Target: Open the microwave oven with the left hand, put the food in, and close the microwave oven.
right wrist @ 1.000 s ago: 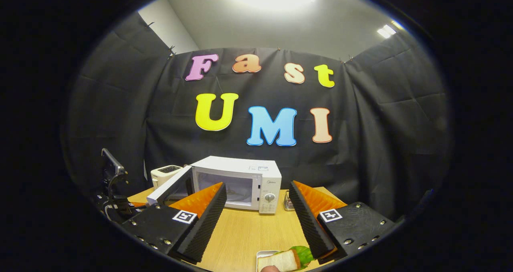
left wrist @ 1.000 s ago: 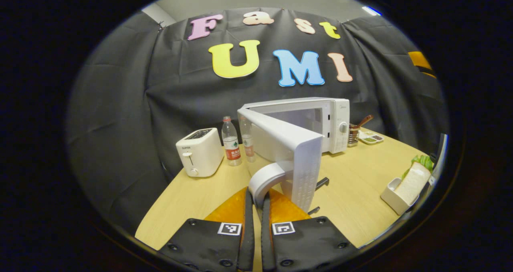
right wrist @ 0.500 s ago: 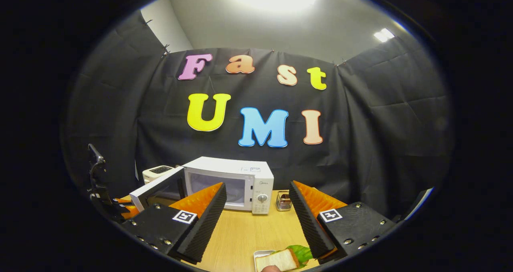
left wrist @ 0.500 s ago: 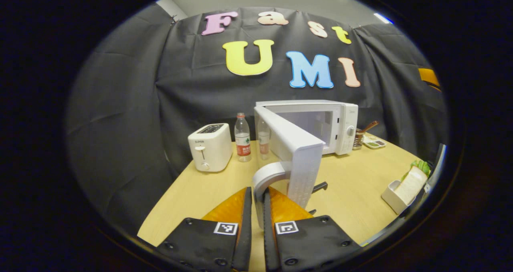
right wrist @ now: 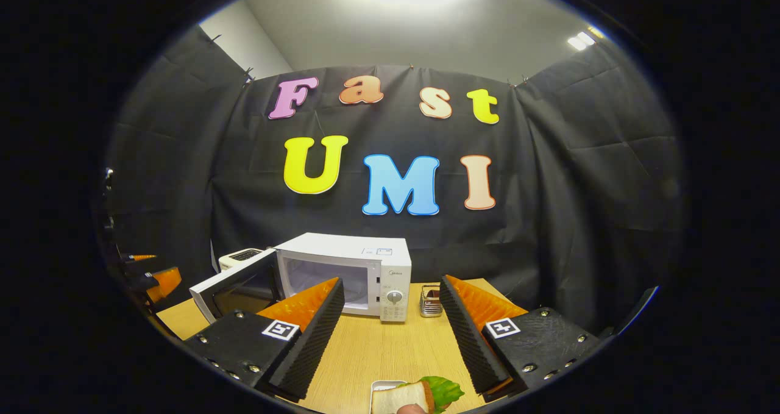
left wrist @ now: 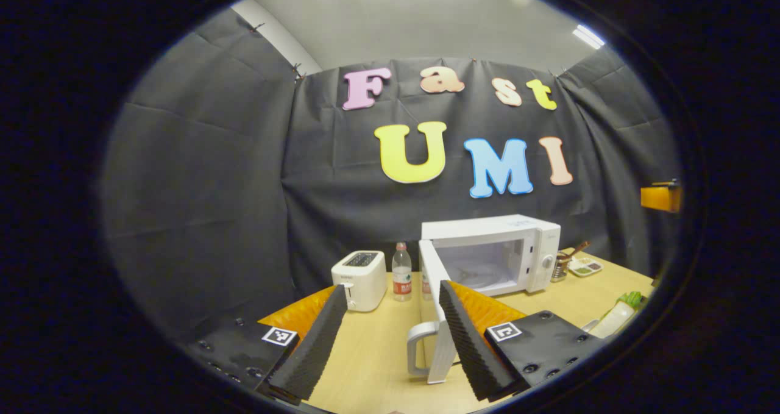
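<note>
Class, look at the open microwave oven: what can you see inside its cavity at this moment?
In the left gripper view, the microwave oven stands with its door open; a round turntable lies inside, no food on it. The door hides the cavity's near-left corner.

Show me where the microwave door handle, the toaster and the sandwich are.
microwave door handle (left wrist: 415, 348): left gripper view, on its curved white grip.
toaster (left wrist: 361, 272): left gripper view, on its front face.
sandwich (right wrist: 401, 397): right gripper view, on the bread slice.

White microwave (right wrist: 341, 274) and toaster (left wrist: 360, 272), light wood-grain table (right wrist: 390, 353), green-leafed sandwich (right wrist: 417, 394).
</note>
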The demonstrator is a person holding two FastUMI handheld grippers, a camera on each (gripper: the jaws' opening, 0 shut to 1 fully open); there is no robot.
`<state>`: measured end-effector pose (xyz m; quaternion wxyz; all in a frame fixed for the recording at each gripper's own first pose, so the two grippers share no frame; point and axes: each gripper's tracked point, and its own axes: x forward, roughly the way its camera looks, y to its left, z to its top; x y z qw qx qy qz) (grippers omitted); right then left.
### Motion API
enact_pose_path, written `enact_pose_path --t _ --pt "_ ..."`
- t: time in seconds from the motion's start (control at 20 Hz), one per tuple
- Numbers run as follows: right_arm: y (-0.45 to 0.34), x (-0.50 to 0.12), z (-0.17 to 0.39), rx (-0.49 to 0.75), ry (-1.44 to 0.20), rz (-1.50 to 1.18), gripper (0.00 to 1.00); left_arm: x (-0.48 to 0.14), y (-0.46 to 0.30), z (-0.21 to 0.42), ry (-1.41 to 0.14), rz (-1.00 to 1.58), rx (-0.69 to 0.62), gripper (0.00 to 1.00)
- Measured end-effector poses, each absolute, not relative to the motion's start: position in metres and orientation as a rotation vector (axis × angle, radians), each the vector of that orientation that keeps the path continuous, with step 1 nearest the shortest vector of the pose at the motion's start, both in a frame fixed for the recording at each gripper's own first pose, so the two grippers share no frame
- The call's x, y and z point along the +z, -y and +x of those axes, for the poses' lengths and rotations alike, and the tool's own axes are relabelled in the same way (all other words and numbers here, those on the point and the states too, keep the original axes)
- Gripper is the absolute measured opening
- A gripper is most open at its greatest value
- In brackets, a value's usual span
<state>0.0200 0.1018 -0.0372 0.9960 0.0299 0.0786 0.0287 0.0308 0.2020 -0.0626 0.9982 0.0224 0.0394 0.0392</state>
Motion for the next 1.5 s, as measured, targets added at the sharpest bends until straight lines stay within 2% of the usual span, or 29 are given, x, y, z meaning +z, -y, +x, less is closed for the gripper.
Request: enact_pose_path --t 0.25,0.55,0.8,1.15,1.5 --pt "-0.084 -0.089 0.024 0.135 -0.345 0.133 0.95 0.004 -0.18 0.018 0.035 0.022 0.113 1.0" --pt "-0.067 -0.164 0.011 0.208 -0.61 0.222 0.96 0.033 -0.153 0.011 0.069 0.038 0.12 1.0" --pt "-0.052 -0.207 0.0 0.23 -0.749 0.275 0.94 0.042 -0.127 0.007 0.059 0.089 0.114 0.98" --pt "-0.046 -0.25 -0.016 0.267 -0.897 0.36 0.94 0.049 -0.099 0.006 0.06 0.067 0.123 1.0" --pt "-0.058 -0.283 -0.04 0.349 -1.042 0.443 0.95 0.042 -0.082 0.0 0.033 0.086 0.152 1.0"
